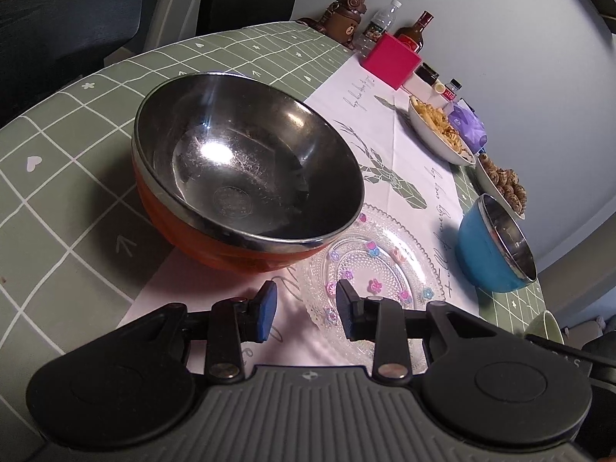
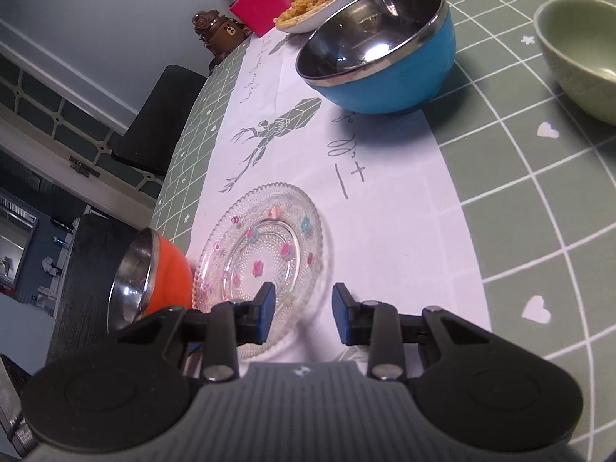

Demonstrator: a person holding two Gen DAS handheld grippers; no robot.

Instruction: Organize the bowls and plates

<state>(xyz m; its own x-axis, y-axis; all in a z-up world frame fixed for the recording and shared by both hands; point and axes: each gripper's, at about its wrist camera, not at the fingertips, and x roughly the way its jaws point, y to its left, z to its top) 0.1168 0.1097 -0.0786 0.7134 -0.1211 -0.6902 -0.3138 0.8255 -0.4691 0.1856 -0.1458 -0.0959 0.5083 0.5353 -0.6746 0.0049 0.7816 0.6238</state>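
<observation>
Currently both claws hovering part-open, empty: left claw (image 1: 306, 310), right claw (image 2: 304, 313). Glass plate (image 2: 265, 254) touching orange bowl (image 1: 246, 177); risking chipped rim, knocked bowl.

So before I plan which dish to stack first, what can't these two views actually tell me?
- Glass plate, left wrist view: near rim hidden behind the left gripper.
- Orange bowl, right wrist view: lower part hidden by the right gripper.
- Green bowl, right wrist view: cut off by the right edge.
- Bottle labels, left wrist view: too small to read.
</observation>
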